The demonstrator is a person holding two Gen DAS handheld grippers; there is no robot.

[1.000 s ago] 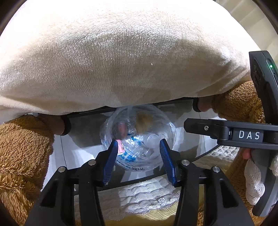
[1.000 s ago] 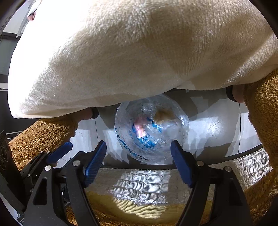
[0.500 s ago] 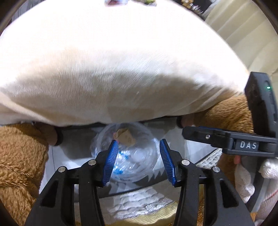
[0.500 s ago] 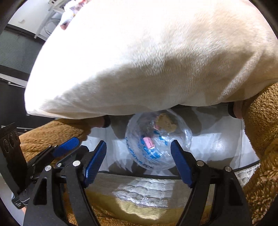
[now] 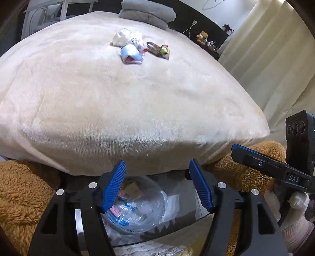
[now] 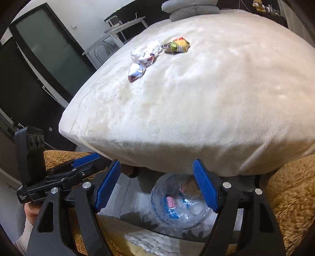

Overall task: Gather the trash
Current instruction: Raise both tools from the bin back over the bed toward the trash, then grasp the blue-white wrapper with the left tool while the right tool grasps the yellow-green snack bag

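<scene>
Nearest: left gripper [image 5: 157,185] and right gripper [image 6: 157,186], jaws released and empty, the left's having just opened wider. Below: clear bag [image 5: 135,204] holding collected scraps. Farther, mid-bed [image 5: 118,110]: crumpled wrappers [image 5: 132,47], judged light, crushable; pinch any raised fold.

The cream blanket [image 5: 137,110] hides the far rim of the clear bag [image 5: 137,212].

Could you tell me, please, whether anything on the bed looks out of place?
Yes. A small cluster of litter lies on the cream blanket near the grey pillows: crumpled white paper, a pale blue wrapper and a yellow-green snack packet. The clear trash bag sits below the bed's edge.
</scene>
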